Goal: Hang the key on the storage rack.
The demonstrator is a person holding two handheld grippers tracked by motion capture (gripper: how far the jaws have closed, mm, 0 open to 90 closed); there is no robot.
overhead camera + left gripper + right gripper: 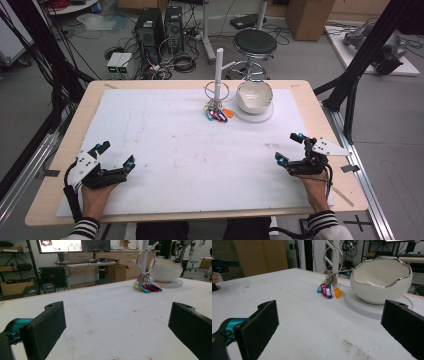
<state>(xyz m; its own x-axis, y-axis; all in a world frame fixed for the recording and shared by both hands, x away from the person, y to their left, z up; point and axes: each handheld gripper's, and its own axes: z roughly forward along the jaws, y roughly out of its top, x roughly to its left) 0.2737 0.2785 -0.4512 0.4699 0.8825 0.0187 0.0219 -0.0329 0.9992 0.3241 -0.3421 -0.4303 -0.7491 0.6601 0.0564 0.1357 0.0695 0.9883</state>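
Note:
A white post (218,75) stands at the far middle of the white mat (170,150). A large metal ring (216,90) leans on it, carrying several coloured key tags (216,115). Beside it a white egg-shell bowl (254,96) with a silver rim sits on a round white base (260,114). My left gripper (116,154) rests open near the front left, nothing between its jaws. My right gripper (290,148) rests open near the front right, also empty. The ring (144,258), tags (147,287) and bowl (165,269) lie far ahead in the left gripper view. The tags (328,290) and bowl (382,280) are nearer in the right gripper view.
The wooden table (60,165) borders the mat on all sides. Behind it stand a black stool (255,42), computer towers (150,31) and loose cables on the floor. Black frame struts (360,65) rise at the right. Small dark specks (353,347) mark the mat.

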